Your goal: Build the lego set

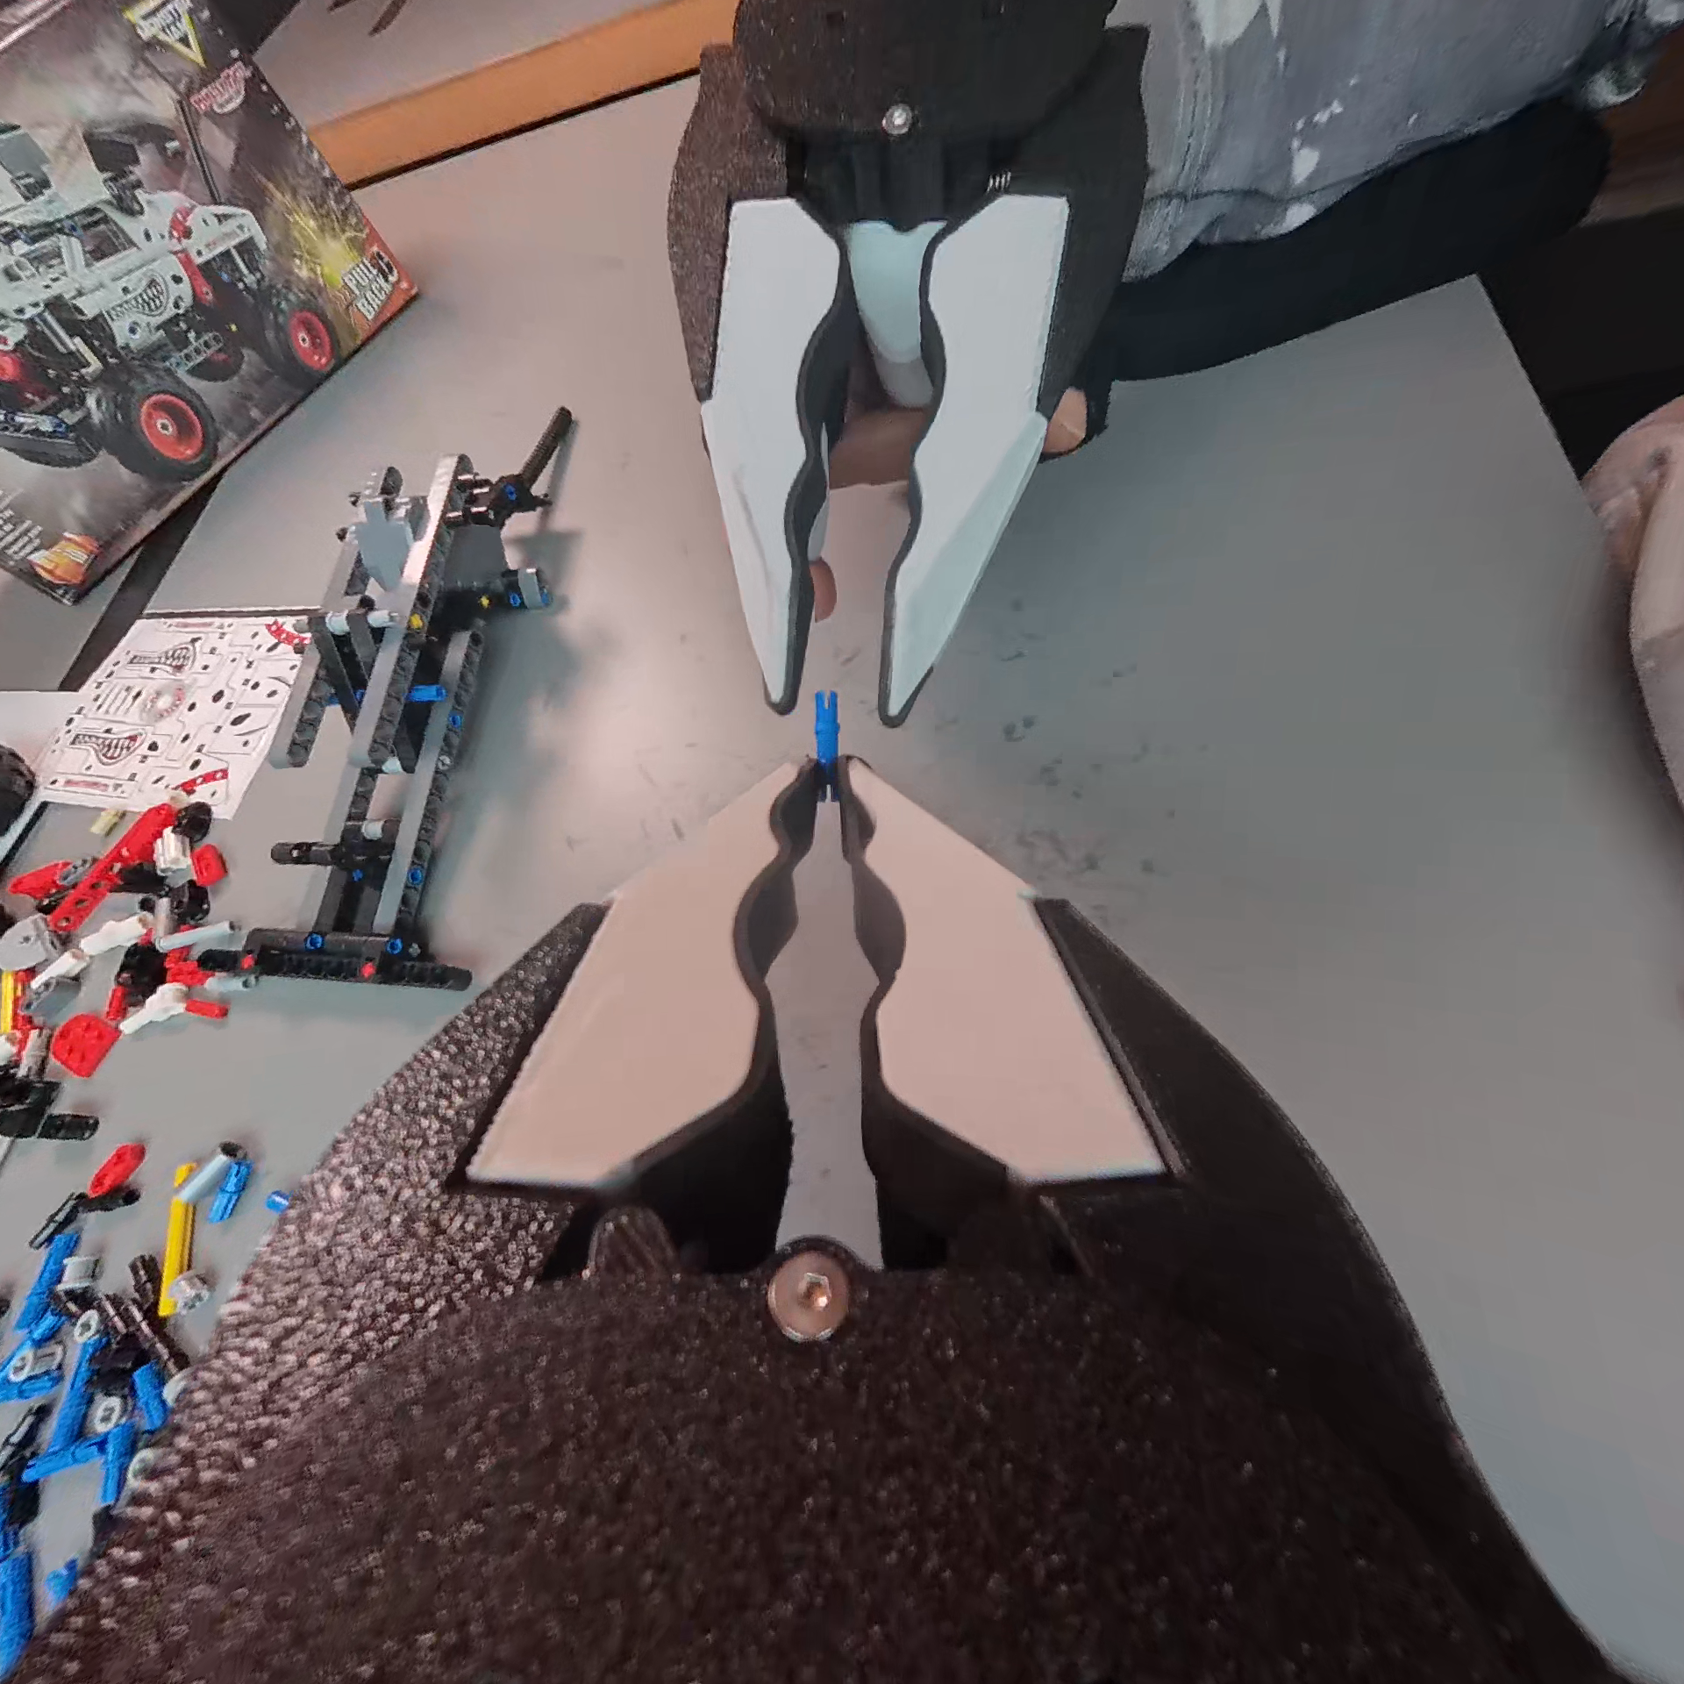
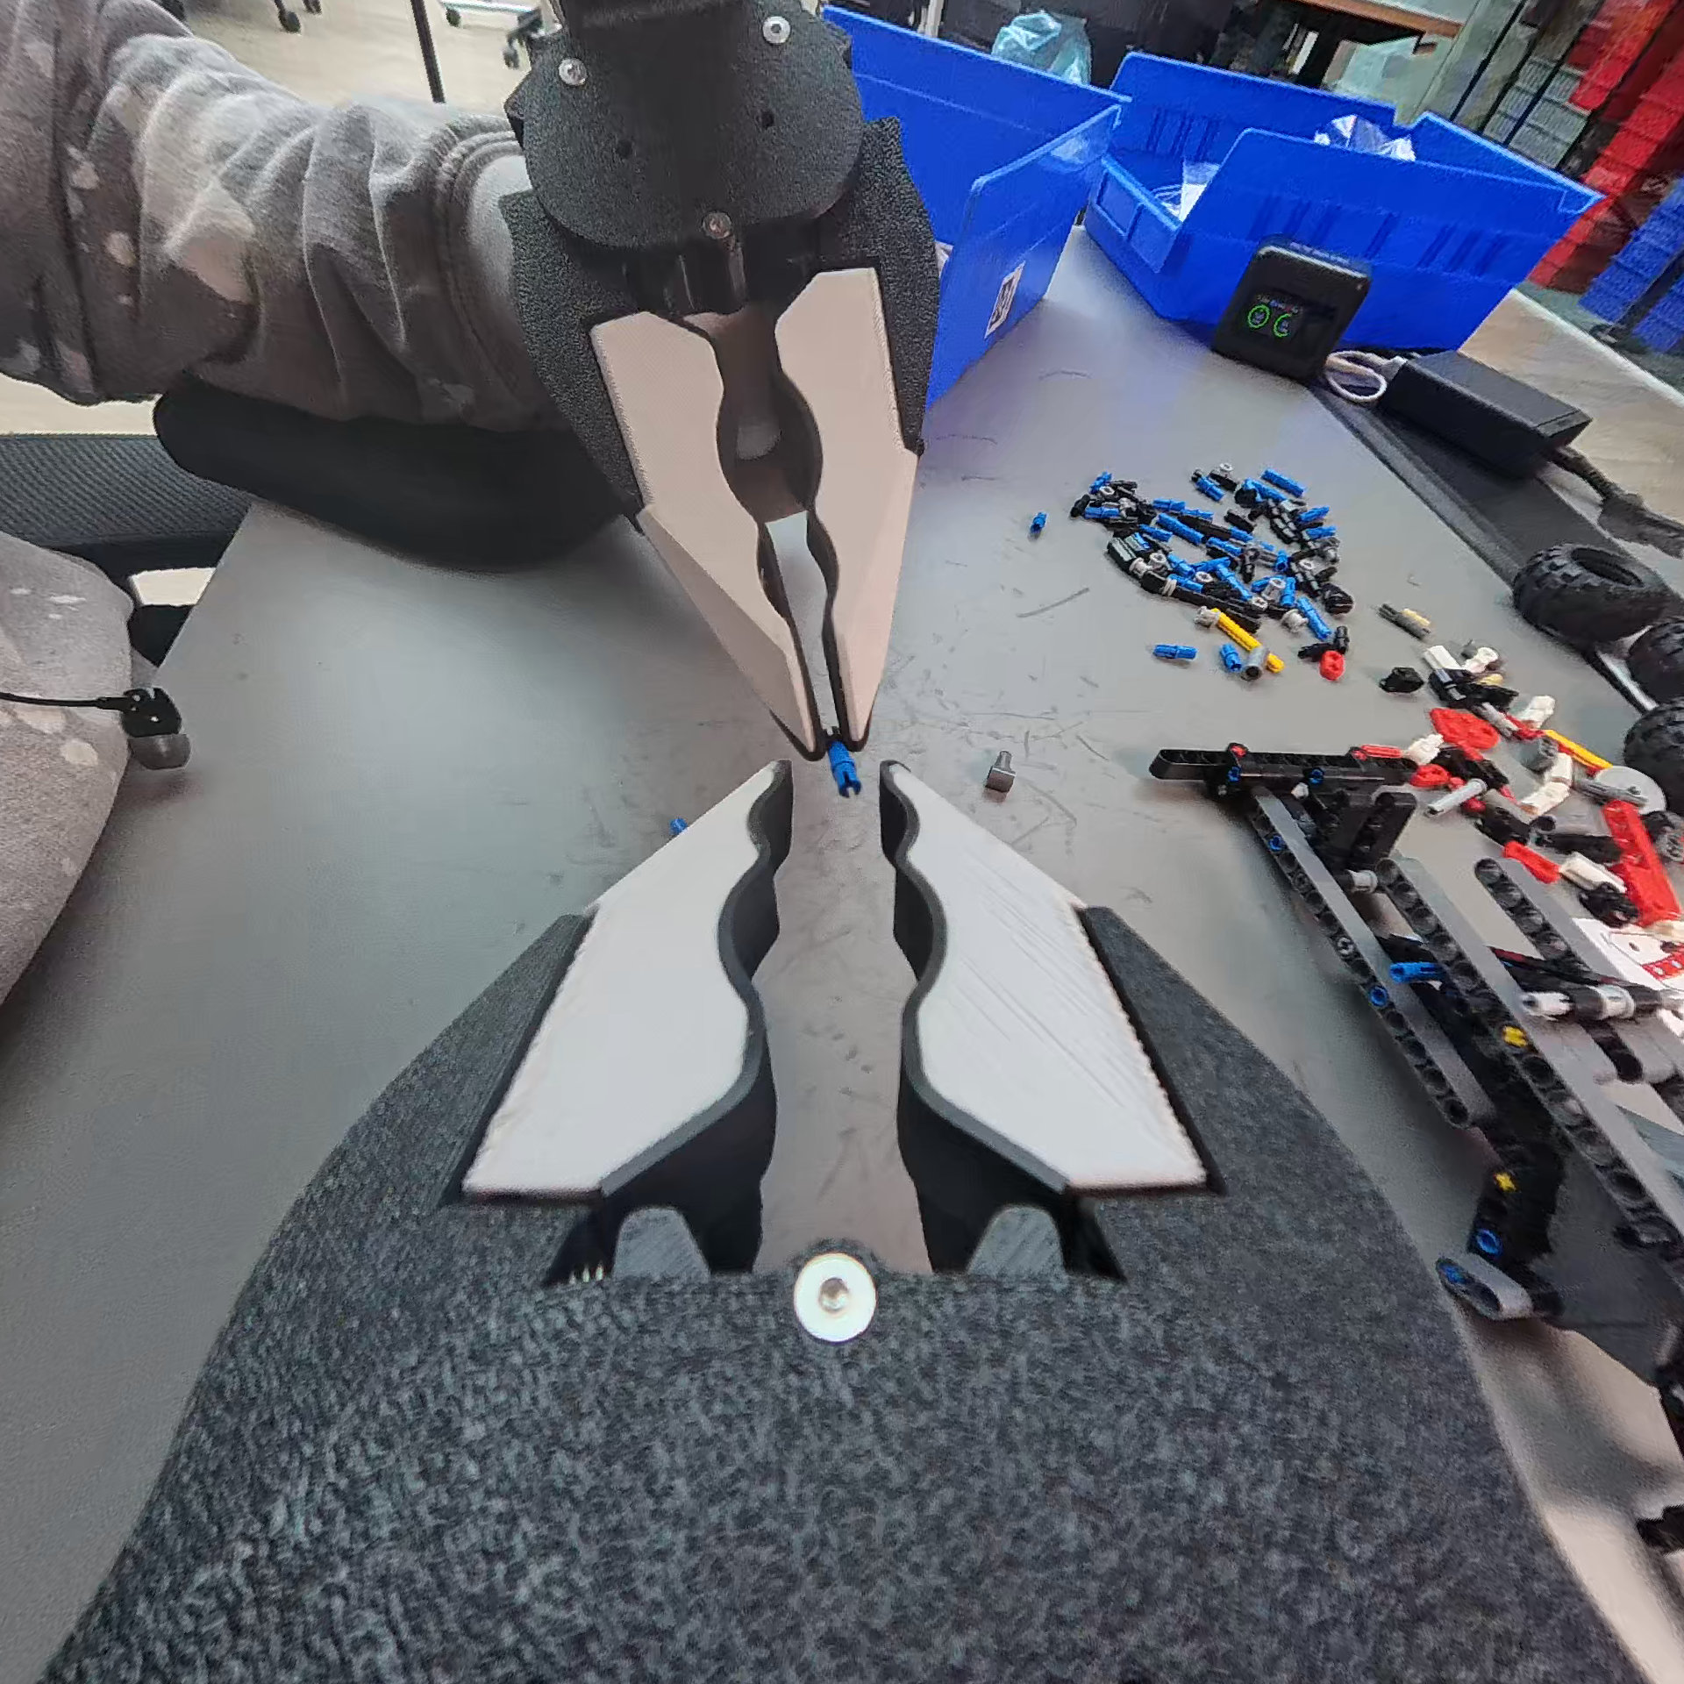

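Note:
My left gripper (image 1: 827, 773) is shut on a small blue pin (image 1: 825, 724) and holds it just above the grey table (image 1: 1230, 729), with the pin's free end sticking out. My right gripper (image 1: 838, 711) faces it from the far side, open, one fingertip on each side of the pin's free end. In the right wrist view the right gripper (image 2: 834, 775) is open and the left gripper (image 2: 834, 745) comes down from above with the blue pin (image 2: 843, 767) between the right fingertips. The half-built black and grey chassis (image 1: 401, 711) lies to the left, also showing in the right wrist view (image 2: 1458, 957).
The set's box (image 1: 164, 273) and a sticker sheet (image 1: 173, 711) lie far left. Loose red, white and black parts (image 1: 118, 929) and blue parts (image 1: 73, 1367) sit beside the chassis. A pin pile (image 2: 1221, 556), tyres (image 2: 1586, 592), blue bins (image 2: 1321, 210) and a small grey piece (image 2: 1001, 770) are at right. The tips of both grippers are at nearly the same place. From the left gripper's tips to the small grey piece (image 2: 1001, 770) is close to 9 centimeters.

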Tool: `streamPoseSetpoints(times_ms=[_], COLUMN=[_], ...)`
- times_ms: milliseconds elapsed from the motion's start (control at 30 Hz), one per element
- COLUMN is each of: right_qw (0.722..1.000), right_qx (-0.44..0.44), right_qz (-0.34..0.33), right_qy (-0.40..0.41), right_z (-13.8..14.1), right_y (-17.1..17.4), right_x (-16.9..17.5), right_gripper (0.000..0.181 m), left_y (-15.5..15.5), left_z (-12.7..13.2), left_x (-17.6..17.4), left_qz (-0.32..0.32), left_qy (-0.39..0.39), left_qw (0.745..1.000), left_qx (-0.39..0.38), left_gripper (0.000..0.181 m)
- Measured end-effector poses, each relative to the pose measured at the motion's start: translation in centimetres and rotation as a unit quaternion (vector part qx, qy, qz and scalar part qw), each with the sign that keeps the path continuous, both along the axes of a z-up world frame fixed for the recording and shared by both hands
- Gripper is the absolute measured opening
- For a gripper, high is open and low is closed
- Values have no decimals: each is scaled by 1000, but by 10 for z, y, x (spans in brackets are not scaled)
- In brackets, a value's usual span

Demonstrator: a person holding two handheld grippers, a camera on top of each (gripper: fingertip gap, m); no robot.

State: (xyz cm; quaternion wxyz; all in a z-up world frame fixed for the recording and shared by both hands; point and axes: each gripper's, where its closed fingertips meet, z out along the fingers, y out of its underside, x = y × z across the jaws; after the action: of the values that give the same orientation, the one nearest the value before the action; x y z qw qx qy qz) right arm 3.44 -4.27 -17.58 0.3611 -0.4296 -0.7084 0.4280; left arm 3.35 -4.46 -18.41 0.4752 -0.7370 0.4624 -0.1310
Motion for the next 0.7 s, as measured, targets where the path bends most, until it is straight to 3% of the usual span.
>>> streamPoseSetpoints(times_ms=[100, 200, 400, 467, 600, 700], right_qw=[1000, 1000, 999, 999, 998, 997], right_qx=[2, -1, -28, -20, -17, -23], right_qz=[5, 12, 13, -2, -41, -50], right_qy=[-4, 3, -13, -27, -40, -46], right_z=[-2, 0, -1, -4, -8, -12], right_y=[-1, -5, -5, 2, 20, 24], right_x=[1, 1, 1, 1, 1, -1], right_gripper=[18, 5, 4, 4, 5, 5], left_y=[-2, -4, -6, 1, 27, 32], left_z=[4, 6, 5, 2, -26, -48], left_x=[4, 8, 7, -7, -61, -75], left_qz=[-7, -17, -22, 3, 116, 130], left_qy=[-9, -15, -27, -17, 24, 55], left_qw=[1000, 1000, 999, 1000, 991, 986], left_qx=[5, 9, -5, -11, -63, -95], left_gripper=[6, 6, 8, 17, 20, 23])
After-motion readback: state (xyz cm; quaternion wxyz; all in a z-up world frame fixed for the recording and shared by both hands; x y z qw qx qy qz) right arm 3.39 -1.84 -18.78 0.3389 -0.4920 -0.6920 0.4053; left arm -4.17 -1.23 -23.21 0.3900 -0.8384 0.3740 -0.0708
